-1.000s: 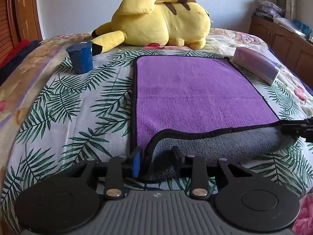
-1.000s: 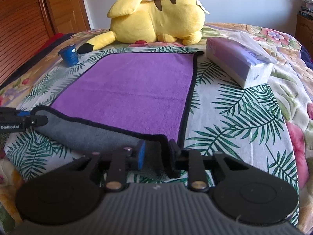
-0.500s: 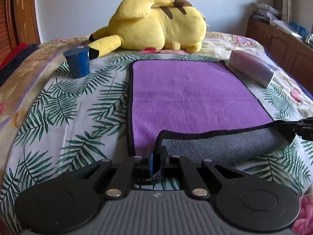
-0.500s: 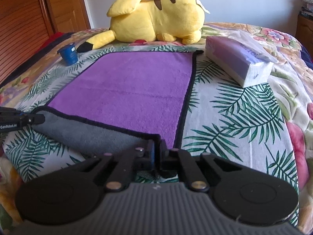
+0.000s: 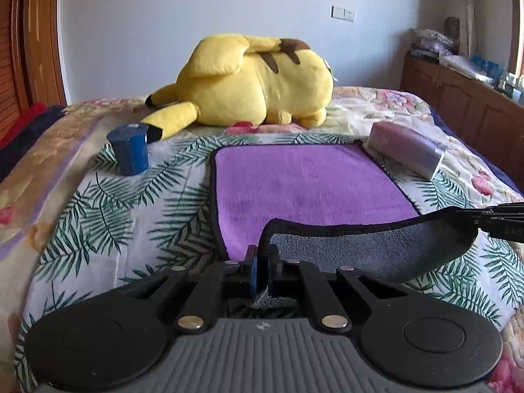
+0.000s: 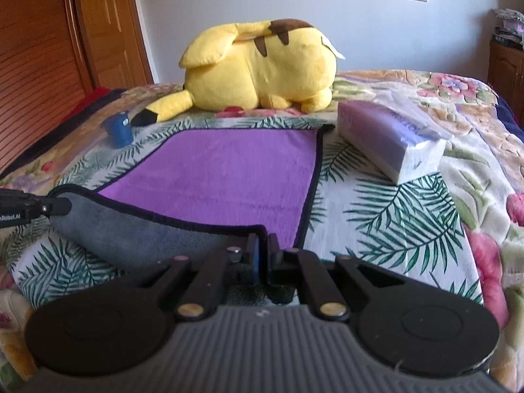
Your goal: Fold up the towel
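Both tongs raised since 0.5 s ago, left tongs and right tongs pinching towel corners.

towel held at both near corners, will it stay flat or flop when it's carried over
Probably floppy: the towel sags in a curve between the left hand-held gripper and the right hand-held gripper, grey underside showing. It looks thick and plush, so it should fold softly rather than crease sharply. The pile likely grips the leaf-print cover, resisting sliding.

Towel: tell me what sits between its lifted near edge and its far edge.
Nothing visible lies on the towel. Both grippers, left and right, pinch near corners. The tissue pack sits beside the far right corner; blue cup and plush toy sit off it.
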{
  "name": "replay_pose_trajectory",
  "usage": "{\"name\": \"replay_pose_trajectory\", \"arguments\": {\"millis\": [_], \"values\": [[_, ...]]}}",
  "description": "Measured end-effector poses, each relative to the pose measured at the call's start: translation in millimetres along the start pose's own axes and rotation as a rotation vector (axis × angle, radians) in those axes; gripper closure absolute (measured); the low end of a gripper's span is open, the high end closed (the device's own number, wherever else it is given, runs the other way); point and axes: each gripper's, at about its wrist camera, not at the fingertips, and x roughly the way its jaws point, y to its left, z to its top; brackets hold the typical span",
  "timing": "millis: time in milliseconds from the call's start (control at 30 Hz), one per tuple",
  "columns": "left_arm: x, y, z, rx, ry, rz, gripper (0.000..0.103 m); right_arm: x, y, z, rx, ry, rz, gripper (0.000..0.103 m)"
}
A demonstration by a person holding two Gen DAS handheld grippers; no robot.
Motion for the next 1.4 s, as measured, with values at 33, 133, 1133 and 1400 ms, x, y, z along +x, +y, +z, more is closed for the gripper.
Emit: {"name": "replay_pose_trajectory", "arguments": {"millis": [33,133,1133,1400], "values": [[-1,0,1,0.0,-0.005,0.0,0.097,-1,0,1,-0.001,-0.007,0.001,0.098],[-3,0,3,-0.001,-0.015,-0.003,0.097,-2,0,3,-0.006,-0.022,0.003,0.098],[23,3,17,0.045,-0.021,-0.005,0.098,18,1,13,-0.069,-0.039,0.008,0.098],[21,4,31,0.019,-0.039,-0.035,0.098,17,0,23,-0.082,-0.068,0.029,0.098]]}}
